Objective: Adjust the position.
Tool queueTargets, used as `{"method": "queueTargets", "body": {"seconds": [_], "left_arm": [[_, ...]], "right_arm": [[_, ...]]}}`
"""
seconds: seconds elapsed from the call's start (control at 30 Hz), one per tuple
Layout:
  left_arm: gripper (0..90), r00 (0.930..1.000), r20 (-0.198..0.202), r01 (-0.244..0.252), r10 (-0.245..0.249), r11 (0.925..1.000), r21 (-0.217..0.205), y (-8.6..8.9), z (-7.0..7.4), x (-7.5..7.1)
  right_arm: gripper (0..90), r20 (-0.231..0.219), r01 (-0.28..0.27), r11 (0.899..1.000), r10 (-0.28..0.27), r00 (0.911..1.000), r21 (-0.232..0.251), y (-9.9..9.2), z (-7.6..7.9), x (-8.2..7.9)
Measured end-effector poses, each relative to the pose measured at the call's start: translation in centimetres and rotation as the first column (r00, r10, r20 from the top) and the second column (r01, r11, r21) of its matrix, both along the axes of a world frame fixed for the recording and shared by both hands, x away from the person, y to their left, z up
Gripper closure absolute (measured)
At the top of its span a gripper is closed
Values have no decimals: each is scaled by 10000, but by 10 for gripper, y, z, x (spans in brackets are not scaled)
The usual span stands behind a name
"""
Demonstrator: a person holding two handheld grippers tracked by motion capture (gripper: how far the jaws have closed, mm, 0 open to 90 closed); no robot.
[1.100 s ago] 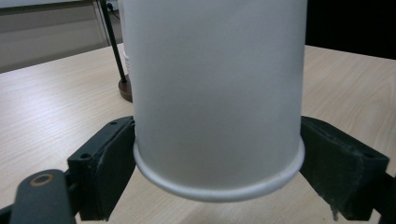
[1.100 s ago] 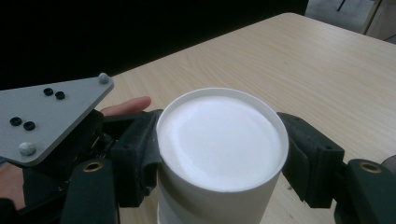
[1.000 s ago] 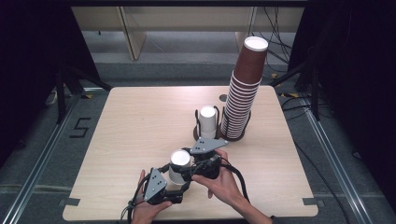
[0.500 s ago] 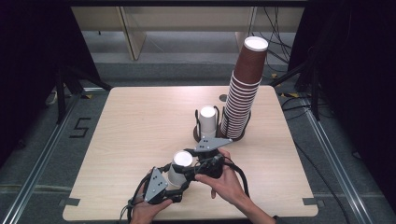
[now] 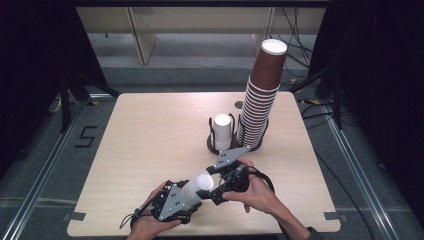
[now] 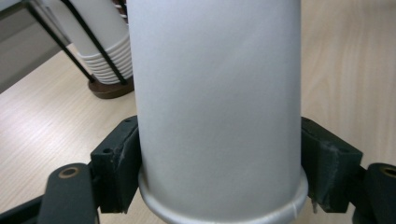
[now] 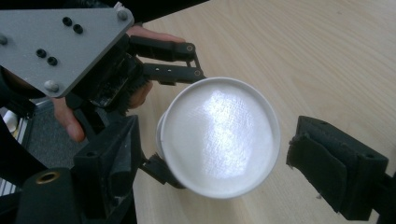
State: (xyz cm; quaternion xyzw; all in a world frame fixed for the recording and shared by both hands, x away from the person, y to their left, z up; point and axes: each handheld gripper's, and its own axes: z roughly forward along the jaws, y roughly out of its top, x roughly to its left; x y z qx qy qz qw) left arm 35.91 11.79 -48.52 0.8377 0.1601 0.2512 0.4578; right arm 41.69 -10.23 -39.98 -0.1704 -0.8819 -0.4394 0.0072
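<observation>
- A white paper cup (image 5: 196,189), smooth, matte and tapered with a rolled rim, is held lying nearly level just above the near edge of the table, its closed base pointing toward the right gripper (image 5: 218,186).
- The left gripper (image 5: 186,196) has just been closing its jaws and now pinches the cup's wall close to the rim; its black pads (image 6: 116,161) press both sides.
- The right gripper's jaws have just been opening and stand spread, apart from the cup's round base (image 7: 219,137).
- Risk, as I judge it: thin paper may buckle or slip under a one-sided squeeze near the rim, dropping the cup.
- Farther back on the pale wood-grain table (image 5: 150,130) stand a black wire cup holder (image 5: 220,142) with white cups, and a tall leaning stack of brown paper cups (image 5: 262,95).
</observation>
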Motion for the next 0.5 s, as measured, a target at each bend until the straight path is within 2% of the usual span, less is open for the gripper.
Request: {"method": "queueTargets", "body": {"seconds": [0.03,0.07,0.27,0.3,0.43,0.47,0.5], "left_arm": [[244,9996,-30,276,-276,9994,212,-1,1,-1],[244,9994,2,342,-342,9986,397,-2,1,-2],[244,9979,-127,641,-634,9961,613,-5,1,-6],[243,9967,-67,809,-806,9939,751,-6,1,-5],[238,9969,-111,782,-776,9948,651,-6,0,-7],[218,9964,-195,831,-827,9962,241,-5,-2,-5],[200,9964,-195,831,-827,9962,241,-5,-2,-5]], "right_arm": [[173,-71,-197,9997,196,9998,-146,1,-1,-1],[180,-27,-307,9993,306,9995,-228,2,-2,-1],[211,10,-787,9956,788,9969,-516,6,-7,-4],[255,31,-938,9927,943,9955,-761,8,-9,-5],[301,-38,-1135,9892,1137,9935,-925,11,-12,-6],[310,-39,-1119,9892,1120,9937,-951,11,-12,-6],[314,-8,-1130,9896,1134,9935,-888,10,-11,-6]]}}
